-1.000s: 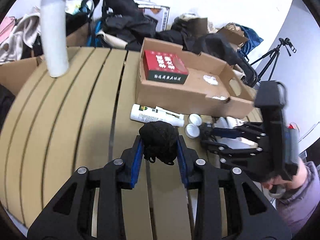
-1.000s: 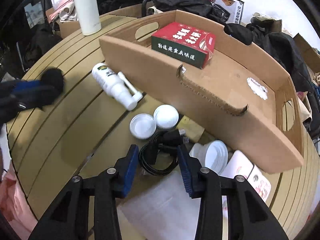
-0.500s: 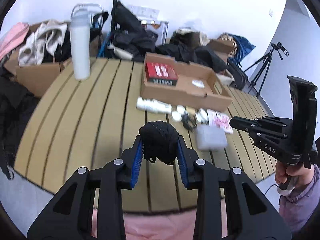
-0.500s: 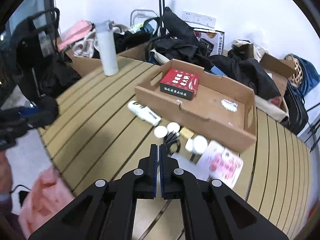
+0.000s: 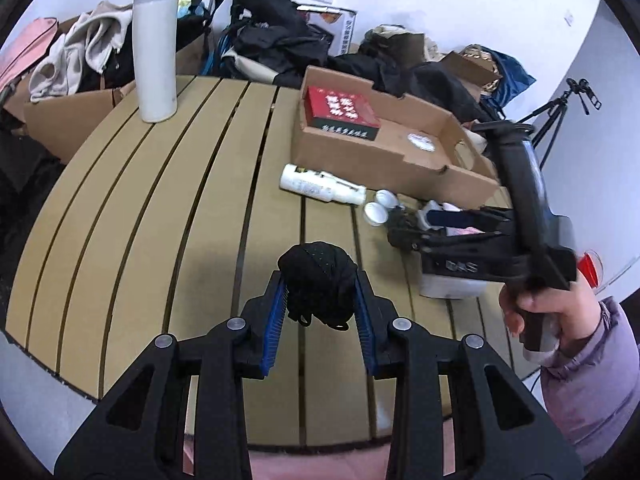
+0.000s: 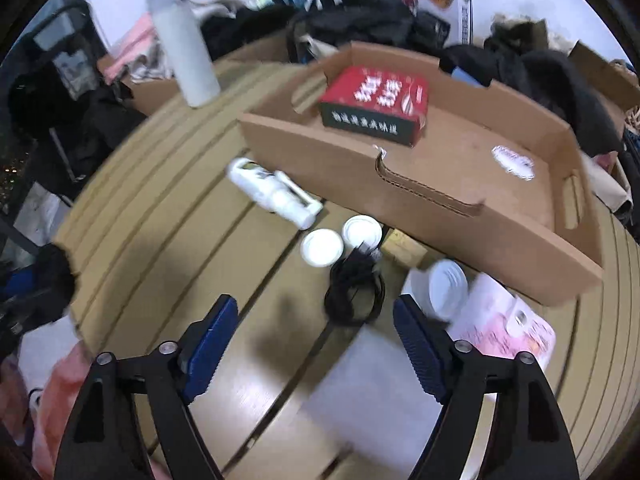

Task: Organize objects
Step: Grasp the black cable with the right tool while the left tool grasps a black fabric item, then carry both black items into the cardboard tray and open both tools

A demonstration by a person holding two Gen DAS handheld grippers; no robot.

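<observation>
My left gripper [image 5: 318, 280] is shut on a black balled-up fabric [image 5: 318, 276], held above the slatted wooden table [image 5: 180, 220]. My right gripper [image 6: 314, 312] is wide open and empty, above a coiled black cable [image 6: 354, 284] near the table's front. The right gripper also shows in the left wrist view [image 5: 404, 226], low over the small items. A cardboard tray [image 6: 440, 196] holds a red box [image 6: 378, 102]. In front of it lie a white spray bottle [image 6: 276, 192], two white round lids [image 6: 322, 246], a white disc [image 6: 448, 286] and a pink packet [image 6: 504, 328].
A tall white flask [image 5: 155, 44] stands at the table's far left. Clothes, bags and cardboard boxes [image 5: 280, 40] crowd the far edge. A tripod [image 5: 560, 116] stands at the right. A white flat container [image 6: 384, 376] lies by my right fingers.
My right gripper went from shut to wide open and dropped closer to the cable and lids. My left gripper kept hold of the black fabric and moved closer over the table.
</observation>
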